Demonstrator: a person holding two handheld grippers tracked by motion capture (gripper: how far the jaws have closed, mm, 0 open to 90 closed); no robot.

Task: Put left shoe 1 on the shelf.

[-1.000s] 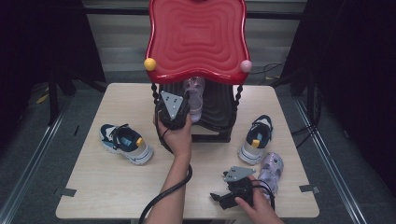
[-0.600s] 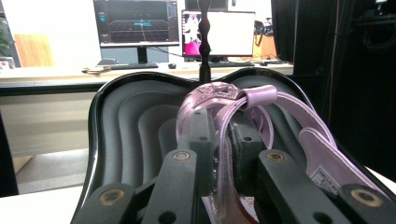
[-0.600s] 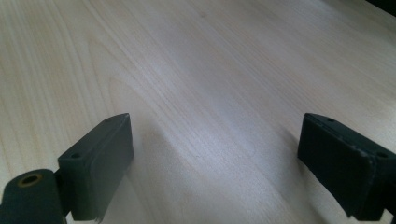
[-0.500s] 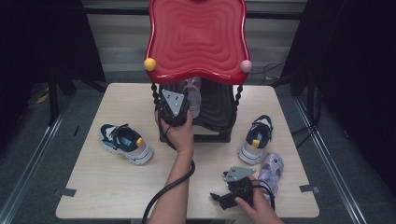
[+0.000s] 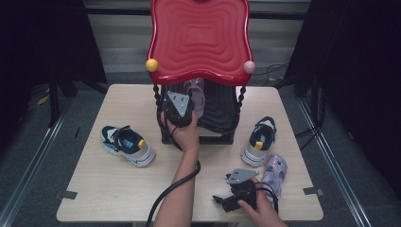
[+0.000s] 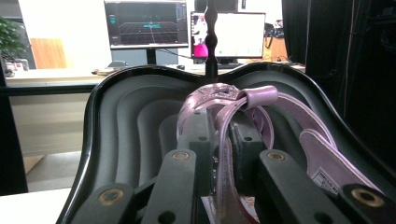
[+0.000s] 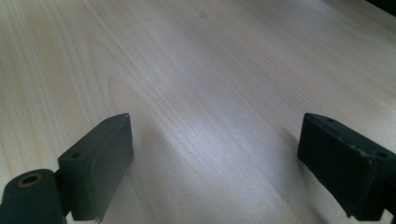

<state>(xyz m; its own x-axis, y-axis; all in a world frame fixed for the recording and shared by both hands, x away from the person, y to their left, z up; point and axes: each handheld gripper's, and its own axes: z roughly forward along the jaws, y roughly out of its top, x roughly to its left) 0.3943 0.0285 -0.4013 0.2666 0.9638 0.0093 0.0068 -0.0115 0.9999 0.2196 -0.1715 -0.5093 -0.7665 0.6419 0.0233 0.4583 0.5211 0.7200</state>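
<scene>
The lilac sandal [image 6: 261, 126] sits on the black lower shelf [image 6: 126, 121] of the little red-topped rack [image 5: 198, 40], its heel strap pinched between the jaws of the left gripper [image 5: 178, 108], which are closed tight on that strap. In the left gripper view the strap runs straight up between the two pads, and the sole stretches away to the right and back into the shelf, so the shoe's long axis points deeper under the red top, away from the hand. Whether the sole already rests fully on the shelf is hard to say from this low angle.

The right gripper [image 5: 239, 191] is well apart (down at the near edge of the table [image 5: 104, 189]), jaws wide open over bare wood, holding nothing. Just beside it lies the matching lilac sandal [image 5: 274, 172], so the right hand is much the nearer one to that shoe. A blue sneaker [image 5: 127, 145] lies left of the rack, its mate [image 5: 257, 142] to the right.
</scene>
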